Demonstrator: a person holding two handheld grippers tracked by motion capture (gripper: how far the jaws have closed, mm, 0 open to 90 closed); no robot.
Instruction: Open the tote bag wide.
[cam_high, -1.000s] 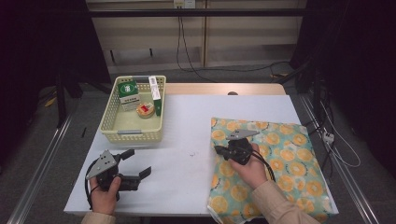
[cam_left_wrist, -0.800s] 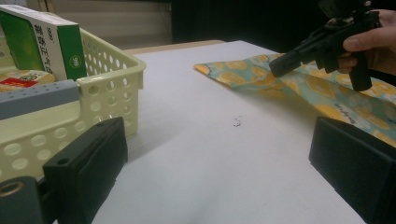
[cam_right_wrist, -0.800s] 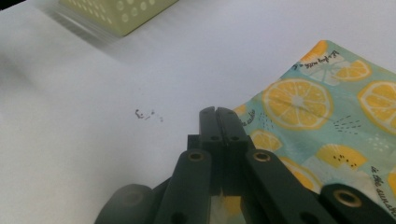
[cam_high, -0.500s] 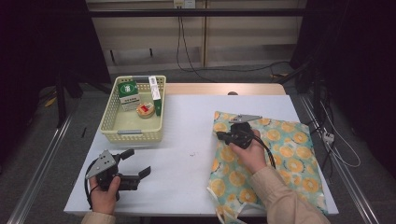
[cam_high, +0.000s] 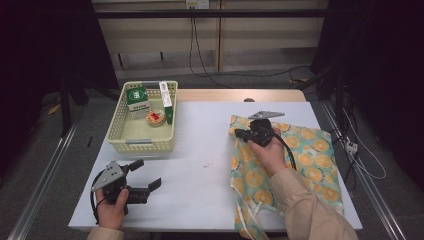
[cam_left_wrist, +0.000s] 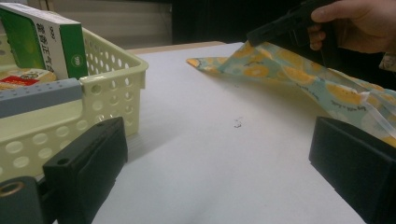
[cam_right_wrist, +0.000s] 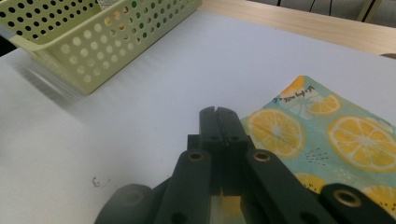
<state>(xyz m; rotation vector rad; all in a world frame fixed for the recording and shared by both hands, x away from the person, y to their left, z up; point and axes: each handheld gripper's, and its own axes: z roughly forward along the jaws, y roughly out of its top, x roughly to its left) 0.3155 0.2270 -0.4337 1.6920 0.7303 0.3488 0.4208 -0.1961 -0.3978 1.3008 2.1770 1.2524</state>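
A teal bag with an orange-slice print (cam_high: 310, 155) lies on the right half of the white table (cam_high: 205, 145). My right gripper (cam_high: 237, 132) is shut on the bag's left edge near its far corner. In the left gripper view that edge of the bag (cam_left_wrist: 289, 65) rises off the table to the right gripper's tip (cam_left_wrist: 250, 39). The right gripper view has the jaws (cam_right_wrist: 217, 114) pressed together, with a strip of the bag (cam_right_wrist: 322, 126) between them lower down. My left gripper (cam_high: 147, 173) rests open at the table's near left, jaws wide apart (cam_left_wrist: 219, 163) and nothing between them.
A pale yellow perforated basket (cam_high: 140, 145) stands at the far left of the table, holding a green box (cam_high: 136, 96), a long white box and a small round tin. Its wall (cam_left_wrist: 107, 88) is close to my left gripper. The basket (cam_right_wrist: 93, 46) lies beyond the bag.
My right gripper has moved toward the far side of the table and risen slightly, drawing the bag's left edge up with it. The left gripper has stayed put.
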